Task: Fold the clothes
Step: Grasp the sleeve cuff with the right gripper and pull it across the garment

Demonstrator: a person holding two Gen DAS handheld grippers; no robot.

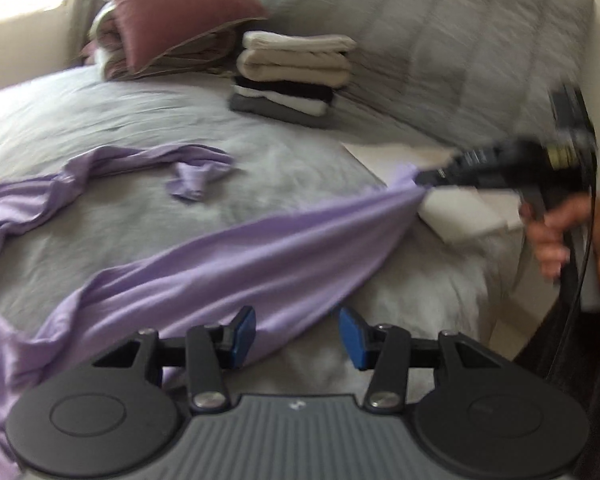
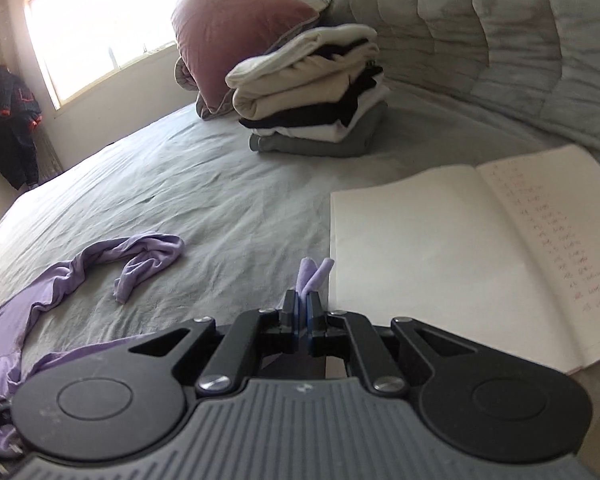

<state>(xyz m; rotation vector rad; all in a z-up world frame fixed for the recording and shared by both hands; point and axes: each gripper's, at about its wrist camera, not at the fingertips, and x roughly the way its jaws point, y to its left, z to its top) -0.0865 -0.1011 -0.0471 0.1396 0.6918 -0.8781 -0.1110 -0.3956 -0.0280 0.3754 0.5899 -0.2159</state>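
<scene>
Nearest, in the left wrist view: the left claw is standing partly apart, blue pads clear of any cloth, hanging just over the near edge of the lilac garment. Nothing is between its pads; cloth is passing under and just beyond the left pad only.

The garment is lying on the grey bed, drawn into a taut band. Its long axis is running from low left, near the left claw, up and rightward to the right claw, which is clamped on one corner. The right wrist view confirms this: the right claw is pressed together, with two small lilac tips poking out past its pads. A hand is holding that tool at the right edge.

Judgement: the coming move turns on the free near end of the band. It is lying just ahead and leftward of the left claw, so the left hand is the nearer one for taking a second corner; the right is already occupied.

Further out, a slack, twisted sleeve is curling across the bed, well apart from both claws. An open notebook is lying just beside the right claw's tips.

Farthest: a stack of folded clothes, pale pieces over dark and grey, is sitting near the pink pillow. No containers are showing.
</scene>
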